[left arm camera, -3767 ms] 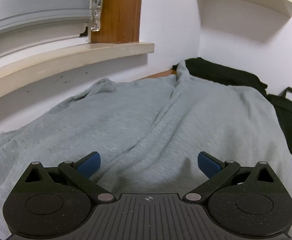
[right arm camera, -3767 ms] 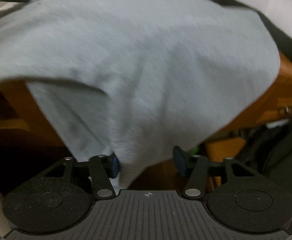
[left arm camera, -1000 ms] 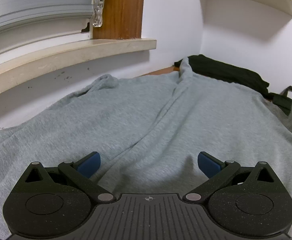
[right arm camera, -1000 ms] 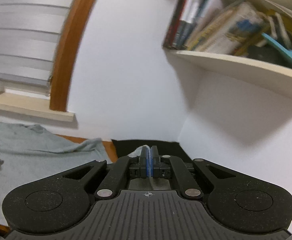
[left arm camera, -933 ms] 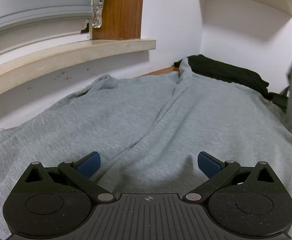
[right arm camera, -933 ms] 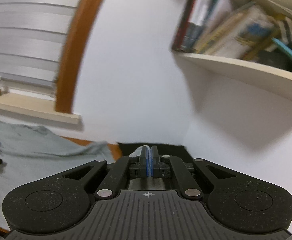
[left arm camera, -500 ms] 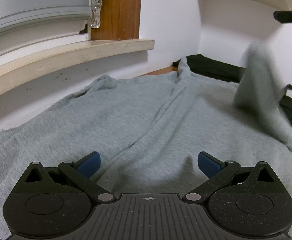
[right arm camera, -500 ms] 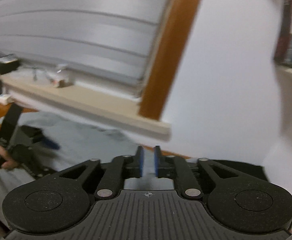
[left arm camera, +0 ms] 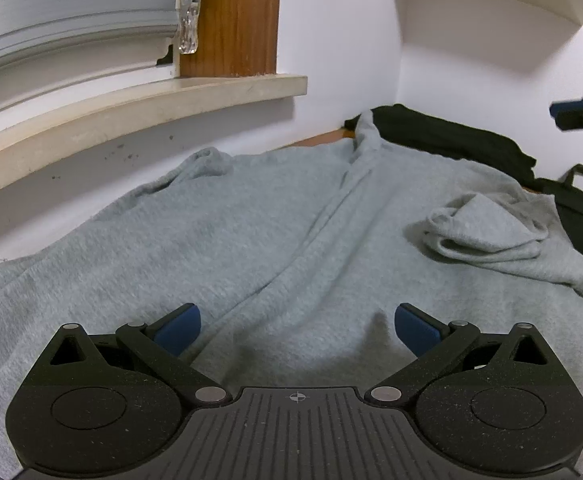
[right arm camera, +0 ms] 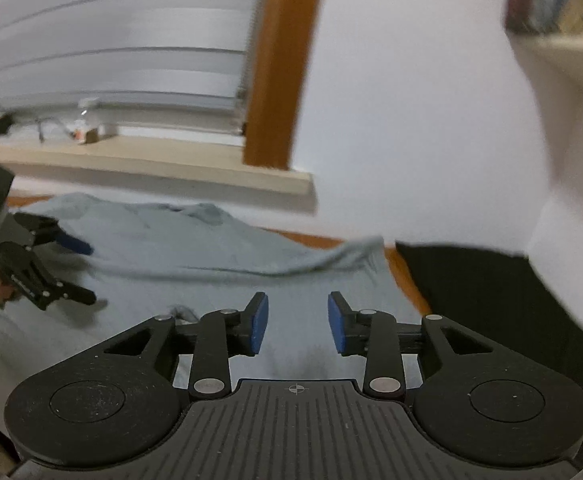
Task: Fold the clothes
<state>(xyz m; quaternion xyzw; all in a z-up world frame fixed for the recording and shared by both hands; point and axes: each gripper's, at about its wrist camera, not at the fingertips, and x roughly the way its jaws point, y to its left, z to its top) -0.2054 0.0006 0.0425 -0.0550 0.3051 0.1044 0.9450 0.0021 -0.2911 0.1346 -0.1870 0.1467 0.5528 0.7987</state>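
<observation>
soft grey fleece garment, rumpled sleeve

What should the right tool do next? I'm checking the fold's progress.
Probably bring the right tool back down to the bunched sleeve and flatten it. Its jaws have just been opening with nothing between them, and the sleeve lies crumpled on the grey sweatshirt; the left tool hangs open.

Grey garment, plain, faintly heathered, fills centre frame. Black cloth upper right behind it. Window frame warm brown wood; sill cream; blinds pale grey. Left gripper black, with blue pads.
</observation>
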